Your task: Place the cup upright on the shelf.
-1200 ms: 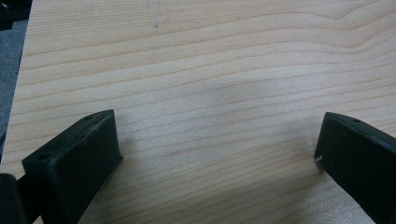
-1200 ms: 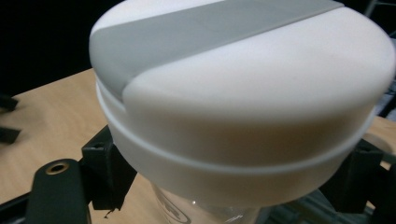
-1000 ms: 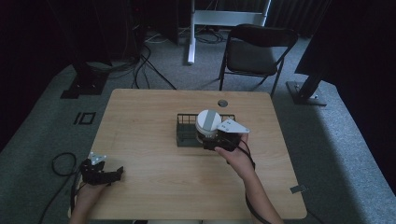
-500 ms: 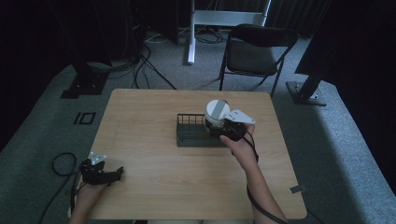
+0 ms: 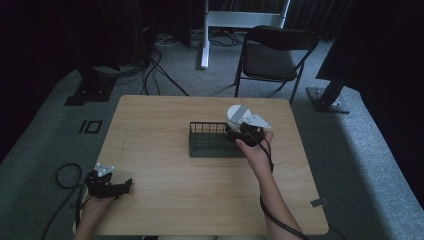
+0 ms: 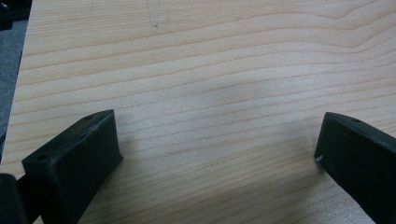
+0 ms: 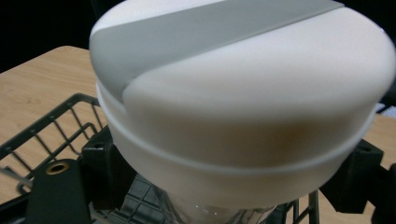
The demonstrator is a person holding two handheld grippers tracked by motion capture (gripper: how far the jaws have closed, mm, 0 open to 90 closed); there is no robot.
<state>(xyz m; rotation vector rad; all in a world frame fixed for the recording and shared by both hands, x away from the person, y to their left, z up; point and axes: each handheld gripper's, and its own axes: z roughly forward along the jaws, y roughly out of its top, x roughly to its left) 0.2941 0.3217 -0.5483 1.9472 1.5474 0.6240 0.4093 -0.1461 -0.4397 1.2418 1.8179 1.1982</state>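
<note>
- Since half a second ago the right gripper [image 5: 239, 131] has shifted a bit further along the rack's right end with the container; one second ago it sat lower over the rack's middle. Left gripper [image 5: 107, 184] unchanged, same spot at the near-left corner.
- Right fingers [image 7: 105, 163] closed around the container [image 7: 243, 102], one on each side below the lid; it is held above the right end of the rack [image 5: 210, 142], tilted.
- Container: round, white smooth lid with a grey band across the top, a raised rim ring, clear body underneath.
- Rack: black wire grid, rectangular, low walls, sits mid-desk.
- Left fingers [image 6: 74, 158] spread wide, nothing between them, resting just over bare wood.
- Desk [image 5: 165, 200]: light wood grain, rounded corners; wide free surface left and near of the rack; a narrower strip between rack and right edge.
- Folding chair [image 5: 272, 55] beyond the far edge, well apart.
</note>
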